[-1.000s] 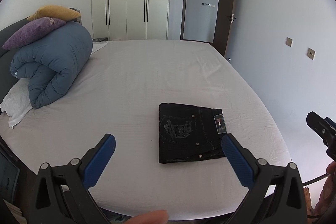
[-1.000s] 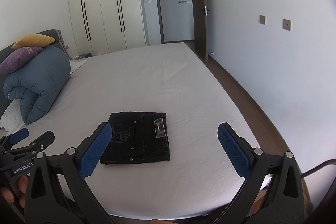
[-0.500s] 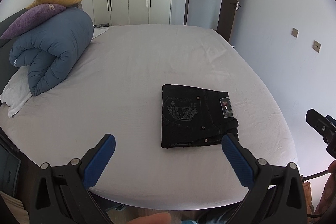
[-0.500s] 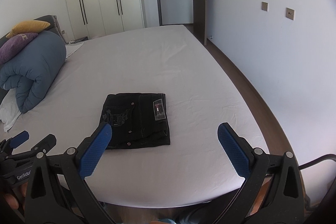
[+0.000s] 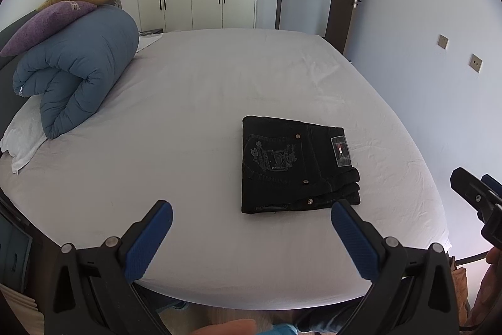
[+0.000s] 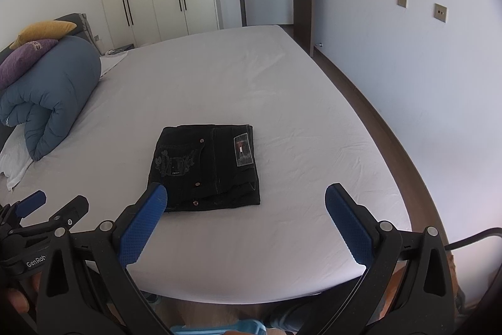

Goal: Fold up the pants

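Black jeans (image 5: 298,165) lie folded into a compact rectangle on the white bed (image 5: 194,102), pocket embroidery and a waist label facing up. My left gripper (image 5: 251,209) hangs open above the bed's near edge, short of the jeans, its blue pads empty. In the right wrist view the same jeans (image 6: 207,165) sit just past my right gripper (image 6: 244,193), which is open and holds nothing. The other gripper shows at each view's edge: the right one (image 5: 477,193), the left one (image 6: 50,206).
A rolled blue duvet (image 5: 78,77) with purple and yellow cushions (image 5: 47,21) lies at the bed's left end on a white pillow. Wardrobes and an open door stand behind. A wall (image 6: 423,68) and floor strip run along the right.
Both grippers have risen and tilted down, so the bed and jeans sit higher and farther in view. The jeans have not moved. Both grippers stay open.
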{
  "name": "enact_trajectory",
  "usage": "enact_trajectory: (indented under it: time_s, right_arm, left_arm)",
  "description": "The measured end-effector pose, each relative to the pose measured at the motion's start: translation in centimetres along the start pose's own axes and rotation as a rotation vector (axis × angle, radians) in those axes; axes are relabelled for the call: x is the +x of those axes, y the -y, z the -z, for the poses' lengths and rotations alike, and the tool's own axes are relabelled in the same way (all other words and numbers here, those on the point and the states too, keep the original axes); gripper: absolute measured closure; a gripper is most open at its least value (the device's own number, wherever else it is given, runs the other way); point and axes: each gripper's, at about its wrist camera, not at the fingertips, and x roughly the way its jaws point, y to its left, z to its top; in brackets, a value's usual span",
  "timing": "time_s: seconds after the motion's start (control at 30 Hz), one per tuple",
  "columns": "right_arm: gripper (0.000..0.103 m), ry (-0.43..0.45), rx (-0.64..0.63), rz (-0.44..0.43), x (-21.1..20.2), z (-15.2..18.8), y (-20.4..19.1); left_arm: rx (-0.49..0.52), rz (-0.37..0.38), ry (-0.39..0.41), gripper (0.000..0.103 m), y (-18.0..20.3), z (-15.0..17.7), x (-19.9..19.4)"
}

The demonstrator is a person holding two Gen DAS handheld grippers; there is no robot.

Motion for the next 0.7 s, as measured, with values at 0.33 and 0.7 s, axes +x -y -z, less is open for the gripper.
enact_trajectory:
  time_s: [0.33,0.7]
  right_arm:
    - [0.000,-0.008,0.009,-0.006,0.8,0.4,-0.1]
    - [0.000,-0.011,0.015,-0.006,1.2,0.9,-0.2]
  left_arm:
    - [0.009,-0.002,-0.008,0.000,0.3,0.3,0.2]
    - [0.019,0.000,-0.014,0.000,0.5,0.4,0.5]
